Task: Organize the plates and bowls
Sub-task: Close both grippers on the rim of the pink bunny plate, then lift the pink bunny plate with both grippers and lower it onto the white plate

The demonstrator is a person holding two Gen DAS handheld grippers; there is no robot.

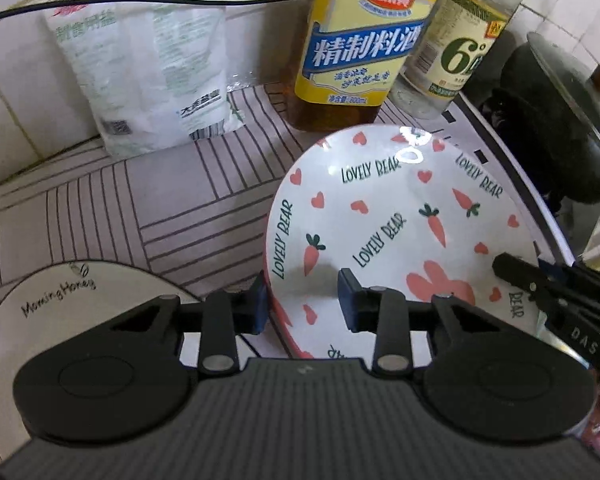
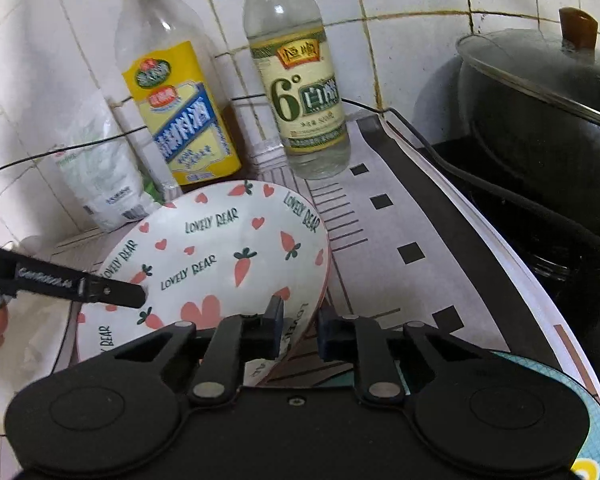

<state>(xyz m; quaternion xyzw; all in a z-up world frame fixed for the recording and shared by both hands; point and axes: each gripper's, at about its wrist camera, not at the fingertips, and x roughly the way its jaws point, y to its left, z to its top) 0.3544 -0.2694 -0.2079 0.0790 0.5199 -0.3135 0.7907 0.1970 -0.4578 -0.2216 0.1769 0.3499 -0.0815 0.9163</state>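
A white bowl printed with carrots, hearts and "LOVELY BEAR" (image 1: 396,220) sits tilted over the striped counter. My left gripper (image 1: 302,302) straddles its left rim, one finger outside and one inside, with a gap showing. My right gripper (image 2: 300,326) straddles the bowl's (image 2: 220,252) right rim the same way. Each gripper shows in the other's view, at the bowl's opposite edge. A white "MorningHoney" plate (image 1: 60,300) lies on the counter at lower left.
A yellow-label cooking wine bottle (image 1: 364,40), a vinegar bottle (image 1: 452,52) and a white plastic bag (image 1: 148,72) stand against the tiled wall. A black lidded pot (image 2: 540,120) sits on the stove at right. A teal patterned dish (image 2: 596,420) lies at lower right.
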